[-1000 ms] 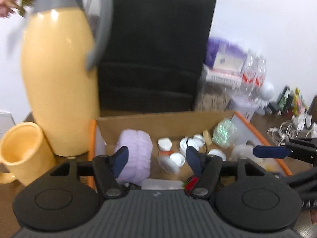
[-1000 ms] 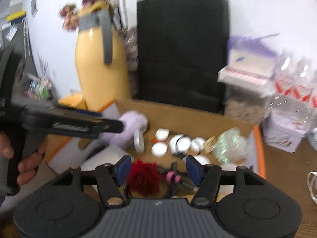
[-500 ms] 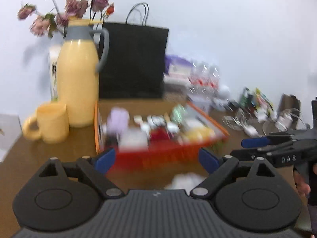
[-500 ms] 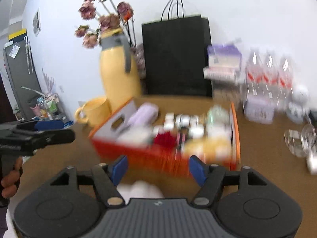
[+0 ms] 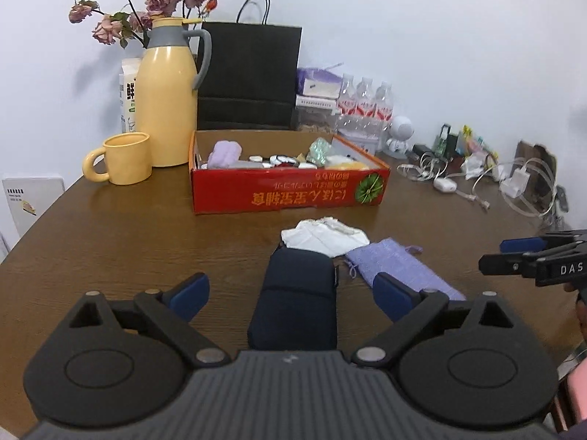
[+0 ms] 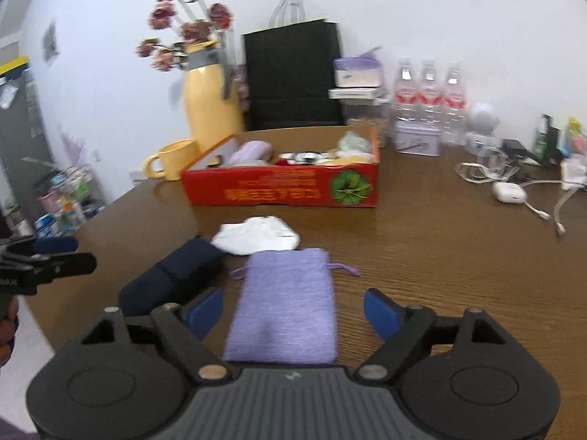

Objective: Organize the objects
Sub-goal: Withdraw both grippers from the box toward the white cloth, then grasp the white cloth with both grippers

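Note:
A red cardboard box [image 5: 290, 190] [image 6: 282, 187] holding several small items stands mid-table. In front of it lie a white cloth [image 5: 324, 236] [image 6: 256, 236], a dark navy pouch [image 5: 297, 297] [image 6: 172, 275] and a lilac drawstring pouch [image 5: 400, 267] [image 6: 286, 304]. My left gripper [image 5: 291, 293] is open, its blue pads either side of the navy pouch. My right gripper [image 6: 293, 311] is open around the near end of the lilac pouch. Each gripper shows at the edge of the other's view [image 5: 528, 253] [image 6: 47, 256].
A yellow jug [image 5: 167, 102] with dried roses and a yellow mug [image 5: 123, 159] stand left of the box. A black paper bag [image 5: 249, 77], water bottles [image 5: 365, 104] and tangled cables [image 5: 477, 179] line the back and right. The table edge curves at left.
Both grippers have pulled back from inside the box to the near side of the table, and both jaws have opened wider. The pouches and cloth have come into view.

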A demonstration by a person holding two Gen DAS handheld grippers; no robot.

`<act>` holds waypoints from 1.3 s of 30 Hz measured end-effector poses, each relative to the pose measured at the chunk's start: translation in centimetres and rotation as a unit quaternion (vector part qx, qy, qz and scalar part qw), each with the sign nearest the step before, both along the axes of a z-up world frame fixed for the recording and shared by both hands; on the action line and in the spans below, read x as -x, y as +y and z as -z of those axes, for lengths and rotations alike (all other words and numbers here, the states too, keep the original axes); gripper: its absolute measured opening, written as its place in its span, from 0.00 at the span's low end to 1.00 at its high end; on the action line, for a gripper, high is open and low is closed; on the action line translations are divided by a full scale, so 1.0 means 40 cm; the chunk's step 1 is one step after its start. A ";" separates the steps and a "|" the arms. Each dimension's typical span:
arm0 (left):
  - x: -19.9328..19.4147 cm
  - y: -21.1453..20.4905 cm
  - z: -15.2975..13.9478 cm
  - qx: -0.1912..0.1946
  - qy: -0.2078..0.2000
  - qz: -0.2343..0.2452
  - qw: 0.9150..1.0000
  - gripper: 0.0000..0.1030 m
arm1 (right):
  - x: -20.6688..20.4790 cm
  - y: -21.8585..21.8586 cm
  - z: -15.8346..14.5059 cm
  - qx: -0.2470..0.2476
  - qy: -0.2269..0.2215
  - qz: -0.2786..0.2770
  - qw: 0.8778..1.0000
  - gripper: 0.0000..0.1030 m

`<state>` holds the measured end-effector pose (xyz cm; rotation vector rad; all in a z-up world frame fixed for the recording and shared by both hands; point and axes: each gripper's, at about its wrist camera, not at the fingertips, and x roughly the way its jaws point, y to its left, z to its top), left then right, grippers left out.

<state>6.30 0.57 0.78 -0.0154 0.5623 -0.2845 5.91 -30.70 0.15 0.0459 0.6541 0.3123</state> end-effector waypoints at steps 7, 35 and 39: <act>-0.040 -0.043 0.082 0.005 0.041 0.019 0.999 0.97 | -0.022 0.024 0.054 0.006 0.013 0.004 1.000 0.78; -0.400 -0.130 0.150 0.022 0.103 -0.038 0.994 0.39 | -0.442 0.207 0.174 0.042 0.013 -0.057 0.997 0.21; -0.398 -0.161 0.160 -0.004 0.088 -0.030 0.996 0.41 | -0.422 0.191 0.176 0.030 0.012 -0.044 0.999 0.16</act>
